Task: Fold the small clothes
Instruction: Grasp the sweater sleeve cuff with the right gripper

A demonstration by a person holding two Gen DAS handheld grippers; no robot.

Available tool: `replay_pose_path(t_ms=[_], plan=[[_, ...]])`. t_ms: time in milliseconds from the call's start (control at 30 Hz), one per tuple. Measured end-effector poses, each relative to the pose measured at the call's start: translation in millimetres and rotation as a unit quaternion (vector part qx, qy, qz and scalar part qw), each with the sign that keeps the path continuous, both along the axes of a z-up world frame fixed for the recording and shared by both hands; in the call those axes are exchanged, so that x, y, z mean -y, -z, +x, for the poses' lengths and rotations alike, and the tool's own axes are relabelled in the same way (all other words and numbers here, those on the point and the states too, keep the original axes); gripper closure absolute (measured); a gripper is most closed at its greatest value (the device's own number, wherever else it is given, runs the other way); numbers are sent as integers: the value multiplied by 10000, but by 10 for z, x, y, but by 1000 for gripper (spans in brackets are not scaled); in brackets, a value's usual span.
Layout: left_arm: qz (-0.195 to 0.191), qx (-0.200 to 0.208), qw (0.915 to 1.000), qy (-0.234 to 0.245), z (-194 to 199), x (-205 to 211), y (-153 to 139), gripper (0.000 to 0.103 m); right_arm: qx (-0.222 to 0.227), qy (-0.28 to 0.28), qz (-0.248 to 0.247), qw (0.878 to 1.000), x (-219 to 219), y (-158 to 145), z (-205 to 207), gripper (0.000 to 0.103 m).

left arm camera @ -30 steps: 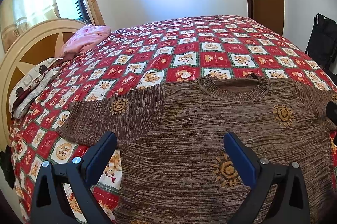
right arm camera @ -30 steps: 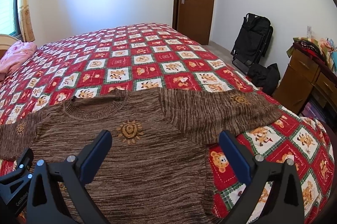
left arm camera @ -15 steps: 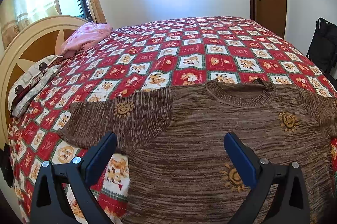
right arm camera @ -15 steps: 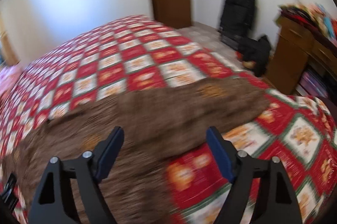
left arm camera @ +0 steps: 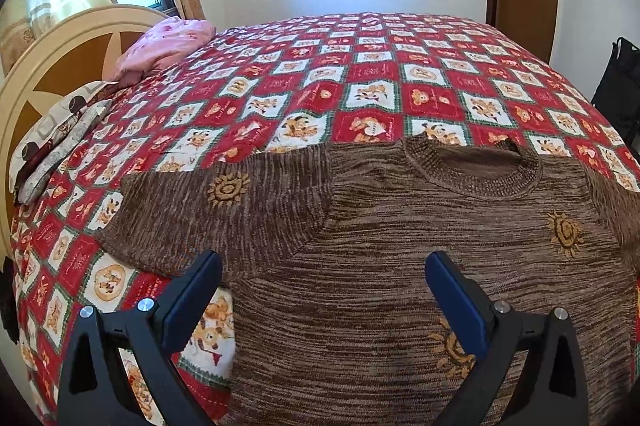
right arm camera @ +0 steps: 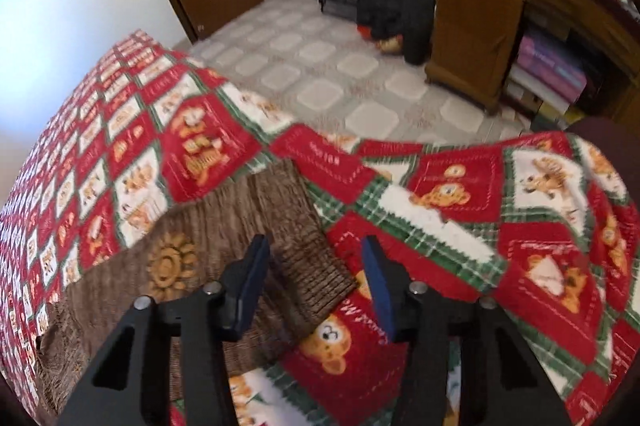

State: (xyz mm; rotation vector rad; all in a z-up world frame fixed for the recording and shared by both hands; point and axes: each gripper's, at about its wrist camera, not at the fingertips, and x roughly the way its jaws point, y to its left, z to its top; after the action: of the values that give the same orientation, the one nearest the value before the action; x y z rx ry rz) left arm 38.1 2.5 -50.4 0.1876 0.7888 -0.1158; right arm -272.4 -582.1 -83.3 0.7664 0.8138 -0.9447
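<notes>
A brown knitted sweater (left arm camera: 400, 226) with orange sun motifs lies flat on the bed, neck away from me, sleeves spread out. My left gripper (left arm camera: 324, 286) is wide open and empty, above the sweater's left side near its armpit. In the right wrist view my right gripper (right arm camera: 316, 266) is partly open and empty, its jaws on either side of the ribbed cuff (right arm camera: 308, 258) of the right sleeve (right arm camera: 192, 266), close above it. I cannot tell whether the pads touch the cuff.
The bed has a red, white and green bear quilt (left arm camera: 360, 82). A pink cloth (left arm camera: 160, 46) and pillows (left arm camera: 52, 134) lie by the headboard. The bed edge (right arm camera: 320, 130) is just beyond the cuff; past it are tiled floor, black bags (right arm camera: 400, 14) and a wooden cabinet (right arm camera: 476, 14).
My right gripper has swung right and down to the right sleeve's cuff, and its jaws have narrowed. My left gripper has shifted slightly and stays wide open.
</notes>
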Motion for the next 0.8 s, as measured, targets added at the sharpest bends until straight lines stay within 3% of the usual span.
replay_pose_path(t_ms=[233, 267, 333, 467, 633, 800], plan=[[15, -66, 9999, 89, 6, 73, 35, 1, -20, -199, -122, 9997, 30, 75, 139, 52], [10, -76, 9999, 93, 13, 72, 34, 1, -29, -265, -145, 9995, 23, 81, 172, 56], [3, -92, 9999, 96, 20, 70, 41, 1, -174, -414, -214, 9988, 6, 109, 254, 73], [-25, -153, 9999, 73, 39, 54, 59, 1, -380, -645, -251, 9969, -11, 146, 312, 89], [-73, -137, 9999, 58, 46, 5, 44, 1, -188, -589, -186, 9979, -32, 38, 264, 92], [-177, -127, 9998, -17, 61, -85, 9, 1, -6, -845, -716, 9938, -385, -373, 394, 92]])
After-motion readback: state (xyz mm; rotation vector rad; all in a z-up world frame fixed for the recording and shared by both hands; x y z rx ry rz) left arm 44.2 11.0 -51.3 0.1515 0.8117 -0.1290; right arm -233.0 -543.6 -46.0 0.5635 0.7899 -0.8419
